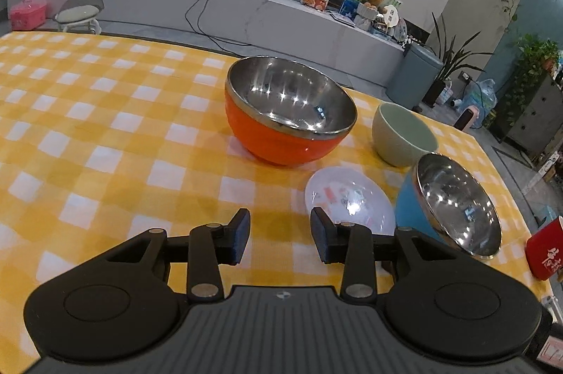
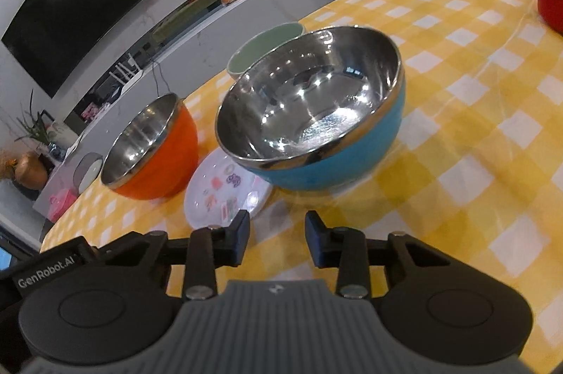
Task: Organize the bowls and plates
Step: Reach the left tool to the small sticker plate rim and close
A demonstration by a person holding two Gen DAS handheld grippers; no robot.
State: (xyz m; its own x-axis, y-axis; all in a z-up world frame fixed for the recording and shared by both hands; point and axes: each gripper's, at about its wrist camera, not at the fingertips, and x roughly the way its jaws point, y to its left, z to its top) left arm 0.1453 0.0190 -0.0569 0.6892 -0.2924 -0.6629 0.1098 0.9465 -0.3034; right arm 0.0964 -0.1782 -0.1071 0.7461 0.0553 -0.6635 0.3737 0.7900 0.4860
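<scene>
Orange bowl (image 1: 281,134), blue bowl (image 2: 334,163) and green bowl (image 1: 390,138) sit empty; both tongs spread, holding nothing.

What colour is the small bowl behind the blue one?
Pale green bowl, inside and out; the left wrist view shows it best.

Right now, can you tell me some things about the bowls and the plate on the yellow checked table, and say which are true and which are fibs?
1. The orange bowl with the shiny steel inside is empty. True.
2. The blue steel-lined bowl is upside down. False: its mouth faces up.
3. The small white plate with little pictures lies flat on the checked cloth. True.
4. The pale green bowl sits inside the orange one. False: it stands apart on the cloth.
5. The left gripper holds the plate. False: its jaws are open and empty.
</scene>
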